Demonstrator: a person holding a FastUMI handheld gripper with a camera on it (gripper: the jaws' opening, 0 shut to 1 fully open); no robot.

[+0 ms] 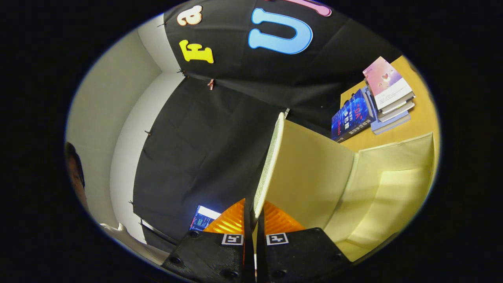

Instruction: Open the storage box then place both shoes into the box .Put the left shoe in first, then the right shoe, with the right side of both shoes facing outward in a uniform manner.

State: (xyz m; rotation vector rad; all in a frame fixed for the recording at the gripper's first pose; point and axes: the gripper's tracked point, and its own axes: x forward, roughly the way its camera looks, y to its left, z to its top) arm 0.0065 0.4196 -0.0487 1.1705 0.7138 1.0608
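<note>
Cream fabric lid [271, 157] of the storage box [393, 184] is pinched edge-on between the gripper [250, 220] fingers, jaws pressed together on it, likely so it can be swung open. Lid's long axis runs from the fingers up toward frame centre, thin edge facing the camera. Box interior sits lower right, open. Stacked books [377, 102] on the wooden table [424, 118] upper right.
</note>
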